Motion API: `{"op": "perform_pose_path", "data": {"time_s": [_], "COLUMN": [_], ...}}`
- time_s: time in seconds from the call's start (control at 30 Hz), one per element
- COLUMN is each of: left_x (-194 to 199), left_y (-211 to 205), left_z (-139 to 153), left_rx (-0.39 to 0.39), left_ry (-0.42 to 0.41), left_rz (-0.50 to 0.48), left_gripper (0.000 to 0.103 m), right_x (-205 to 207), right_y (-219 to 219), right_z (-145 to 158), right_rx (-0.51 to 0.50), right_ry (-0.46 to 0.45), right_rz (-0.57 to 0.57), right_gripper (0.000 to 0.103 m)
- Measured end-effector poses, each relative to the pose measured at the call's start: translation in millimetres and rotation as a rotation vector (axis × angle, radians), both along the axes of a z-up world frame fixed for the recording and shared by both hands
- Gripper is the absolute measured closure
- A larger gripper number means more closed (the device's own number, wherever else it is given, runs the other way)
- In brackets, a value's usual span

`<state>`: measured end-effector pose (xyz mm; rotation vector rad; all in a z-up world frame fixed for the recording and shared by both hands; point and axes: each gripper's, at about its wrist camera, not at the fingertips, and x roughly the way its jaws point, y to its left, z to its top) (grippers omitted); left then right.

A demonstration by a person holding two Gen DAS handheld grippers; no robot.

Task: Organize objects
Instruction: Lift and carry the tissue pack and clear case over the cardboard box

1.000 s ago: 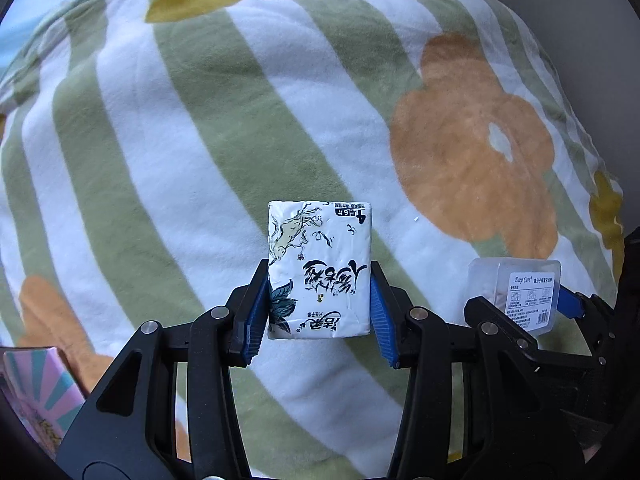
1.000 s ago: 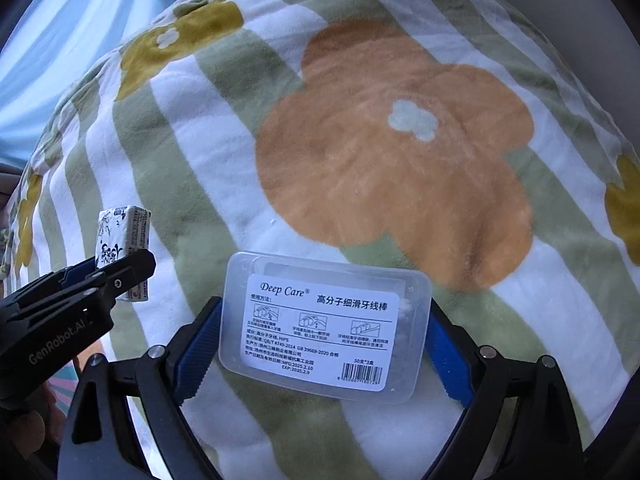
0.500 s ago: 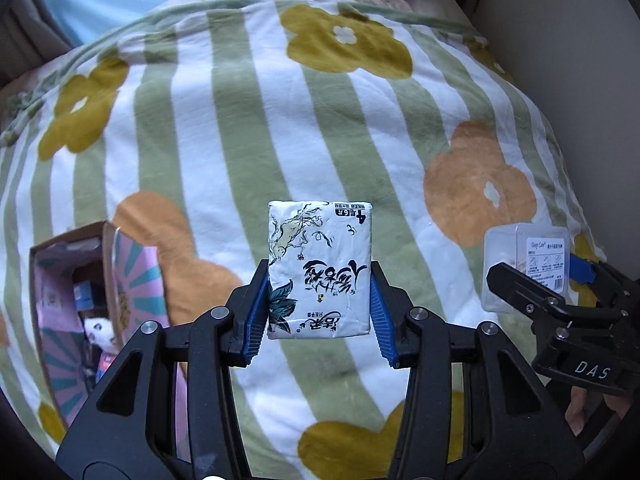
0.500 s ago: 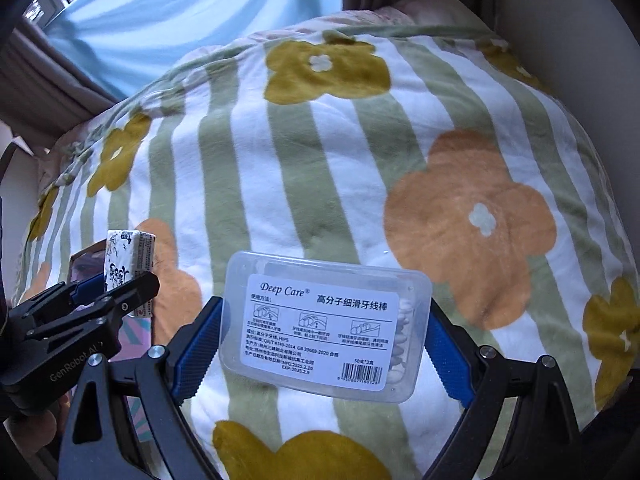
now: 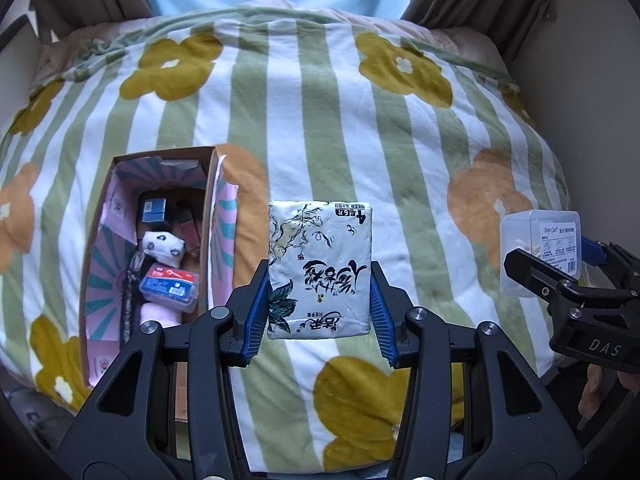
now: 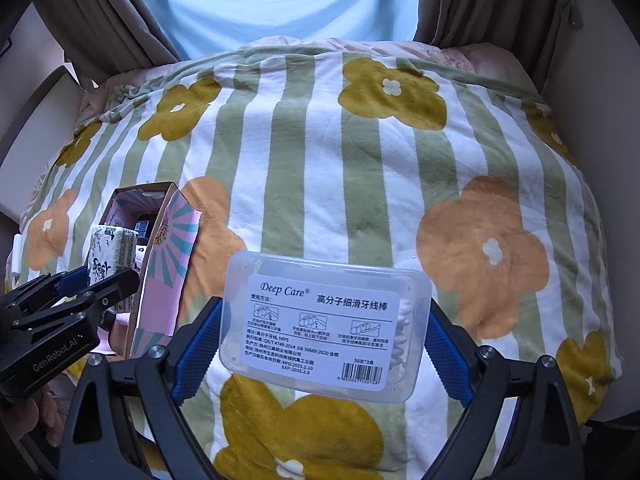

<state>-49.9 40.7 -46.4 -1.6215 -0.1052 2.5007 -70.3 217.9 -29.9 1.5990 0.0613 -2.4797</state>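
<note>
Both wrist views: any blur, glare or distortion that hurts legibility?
Left wrist: sharp, tissue pack print readable, strong fisheye bending of the blanket; window overexposed pale blue. Right wrist: floss box label crisp, no glare; dark vignetted corners.

The cardboard box (image 6: 158,276) interior sits mostly hidden behind the left tool (image 6: 102,276) and its tissue pack (image 6: 106,254).
</note>
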Motion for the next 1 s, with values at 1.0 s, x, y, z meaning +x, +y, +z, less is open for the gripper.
{"op": "perform_pose_path", "data": {"time_s": [1.0], "left_x": [55.0], "left_y": [-151.1], "left_z": [-5.9], "left_rx": [0.014], "left_ry": [-0.02], "left_rz": [0.432], "left_gripper": [0.061], "right_x": [-27.2], "right_y": [-189.3], "right_z": [-1.4], "right_rx": [-0.034], "right_ry": [0.008], "right_rz": [0.513], "right_gripper": [0.011]}}
